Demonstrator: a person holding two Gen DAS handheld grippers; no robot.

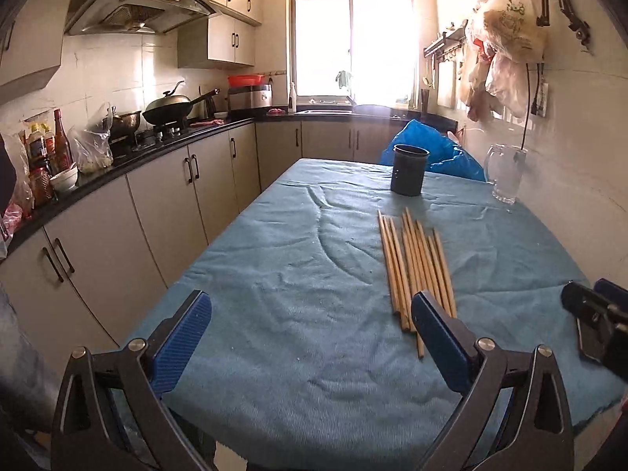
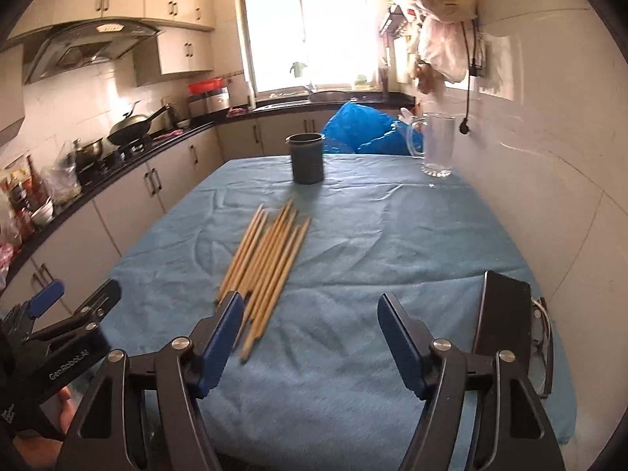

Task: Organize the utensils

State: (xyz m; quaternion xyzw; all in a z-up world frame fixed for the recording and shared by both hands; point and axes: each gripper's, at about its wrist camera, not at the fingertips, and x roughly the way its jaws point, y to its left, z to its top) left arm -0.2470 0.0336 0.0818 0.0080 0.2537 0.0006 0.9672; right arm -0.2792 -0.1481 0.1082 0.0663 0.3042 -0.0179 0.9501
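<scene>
- As both tongs hung above the near end of the blue tablecloth, the left gripper stood with its jaws wide and nothing between them; the right gripper likewise stood well open and empty.
- Chopsticks: a loose bundle of pale wooden sticks, lying flat and roughly parallel on the cloth, their near ends just ahead of the left gripper's right finger and the right gripper's left finger, so between the two tools.
- Handling, as judged: light, stiff, slender, smooth; likely to roll or fan apart if pinched singly. Best taken across the bundle near mid-length, pads squarely over the sticks, or gathered first from both sides.
- Dark cylindrical holder: upright, beyond the far tips of the chopsticks, well ahead of both tongs; probably the destination. Its inside could not be seen, so contents could not be told.
- Clear glass jug: upright, handled, far and to the right of the holder; appeared empty.
- Blue plastic bag: bunched behind the holder at the table's far edge; contents hidden.
- Black case: just right of the right gripper, at the table's edge; closed, contents unknown.
</scene>
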